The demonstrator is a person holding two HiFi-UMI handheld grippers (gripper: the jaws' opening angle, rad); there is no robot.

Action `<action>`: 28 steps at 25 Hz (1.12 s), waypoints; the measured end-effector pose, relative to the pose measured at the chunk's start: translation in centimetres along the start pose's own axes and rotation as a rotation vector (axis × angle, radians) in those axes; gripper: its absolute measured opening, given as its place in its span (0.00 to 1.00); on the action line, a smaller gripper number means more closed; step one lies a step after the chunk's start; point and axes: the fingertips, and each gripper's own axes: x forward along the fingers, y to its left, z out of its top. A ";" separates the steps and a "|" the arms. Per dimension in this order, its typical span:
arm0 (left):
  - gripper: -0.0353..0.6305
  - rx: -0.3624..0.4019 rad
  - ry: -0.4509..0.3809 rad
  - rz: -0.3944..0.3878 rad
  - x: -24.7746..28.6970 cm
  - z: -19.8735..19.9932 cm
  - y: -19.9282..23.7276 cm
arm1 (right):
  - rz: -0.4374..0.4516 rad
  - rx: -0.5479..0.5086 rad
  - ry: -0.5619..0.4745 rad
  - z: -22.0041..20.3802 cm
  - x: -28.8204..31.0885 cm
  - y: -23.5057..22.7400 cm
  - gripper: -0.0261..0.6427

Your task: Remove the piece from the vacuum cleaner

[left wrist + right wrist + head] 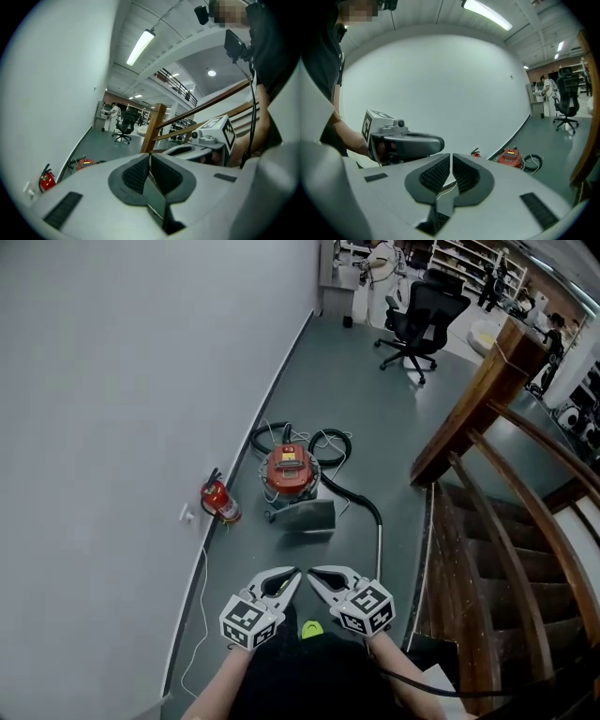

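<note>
The left claw [293, 574] and right claw [313, 572] are hanging pressed together, empty. The vacuum cleaner [289, 471] is sitting just beside the fire extinguisher [219, 500]. Its metal wand [379, 554] is probably going to feel stiff and light, so grab near the hose [349, 495].

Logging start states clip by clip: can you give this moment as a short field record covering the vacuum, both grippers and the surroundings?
vacuum cleaner: red, on the floor near the wall
hose: black, loops behind and beside it
left gripper: shut, empty, short of the vacuum
right gripper: shut, empty, beside the left
nearby: fire extinguisher, office chair
task: vacuum untouched
</note>
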 end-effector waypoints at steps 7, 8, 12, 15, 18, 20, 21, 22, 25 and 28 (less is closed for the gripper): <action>0.07 0.026 0.001 -0.028 2.4 2.7 3.3 | -0.038 -0.006 -0.016 3.3 2.1 -2.7 0.06; 0.07 0.025 -0.004 -0.025 2.6 3.0 3.8 | -0.045 -0.007 -0.019 3.6 2.4 -3.1 0.06; 0.07 0.021 -0.007 -0.041 3.2 3.3 5.0 | -0.075 0.000 -0.021 4.1 3.2 -4.0 0.06; 0.07 0.013 -0.011 -0.060 3.8 3.6 5.8 | -0.083 -0.001 -0.023 4.7 3.8 -4.6 0.06; 0.07 0.001 -0.015 -0.078 4.4 4.0 6.6 | -0.090 -0.001 -0.021 5.4 4.7 -5.3 0.06; 0.07 -0.014 -0.013 -0.092 4.9 4.2 7.2 | -0.099 0.007 -0.016 5.7 5.1 -5.9 0.06; 0.07 -0.017 -0.012 -0.098 5.0 4.3 7.6 | -0.103 0.011 -0.014 5.8 5.4 -6.1 0.06; 0.07 -0.017 -0.010 -0.103 5.1 4.4 8.0 | -0.108 0.013 -0.012 5.9 5.7 -6.3 0.06; 0.07 -0.011 -0.003 -0.117 5.5 4.8 9.4 | -0.123 0.009 -0.008 6.6 6.8 -7.0 0.06; 0.07 -0.024 0.008 -0.135 6.1 5.3 10.5 | -0.135 0.011 -0.014 7.6 7.7 -8.0 0.06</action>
